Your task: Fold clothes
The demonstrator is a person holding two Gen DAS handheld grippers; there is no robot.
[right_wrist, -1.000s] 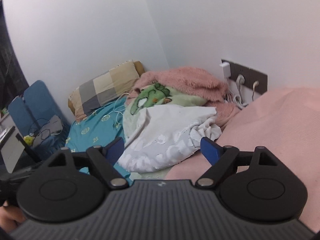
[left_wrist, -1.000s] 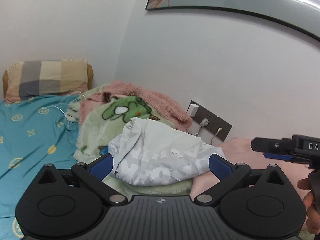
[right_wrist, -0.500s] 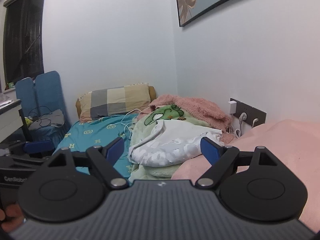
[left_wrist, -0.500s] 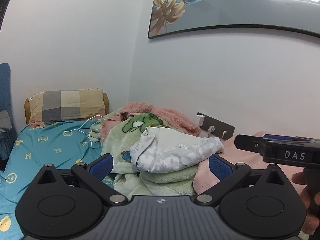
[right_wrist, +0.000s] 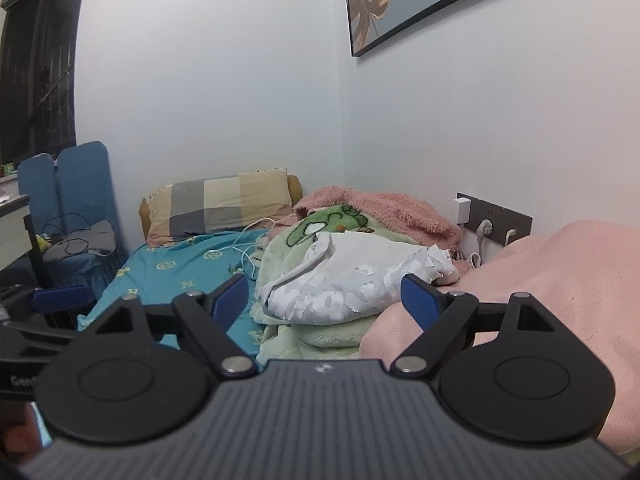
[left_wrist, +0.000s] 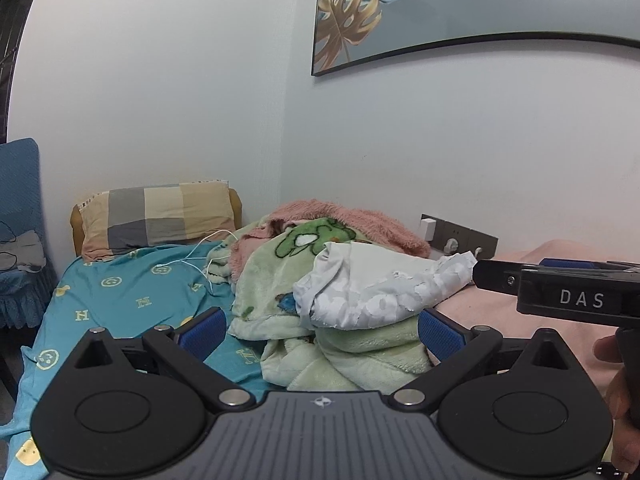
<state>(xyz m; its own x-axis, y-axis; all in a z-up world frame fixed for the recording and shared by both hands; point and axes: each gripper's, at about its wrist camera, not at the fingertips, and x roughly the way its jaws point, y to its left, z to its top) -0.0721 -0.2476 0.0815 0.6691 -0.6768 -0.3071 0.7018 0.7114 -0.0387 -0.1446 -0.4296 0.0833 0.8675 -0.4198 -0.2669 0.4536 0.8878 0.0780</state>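
On bed (left_wrist: 132,292): white garment (left_wrist: 376,292) crumpled; left tool (left_wrist: 320,330), right tool (right_wrist: 324,300) spread, empty.

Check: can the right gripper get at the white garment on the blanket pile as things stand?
Probably yes. The right gripper is open and empty, pointing at the white garment, which lies on top of the green blanket with nothing over it or between them.

We read "DAS" in white letters on the black right gripper (left_wrist: 576,298), the letters "H" and "N" on the teal patterned bedsheet (left_wrist: 132,300), and a cut-off "Gen" on the black left gripper (right_wrist: 22,380).
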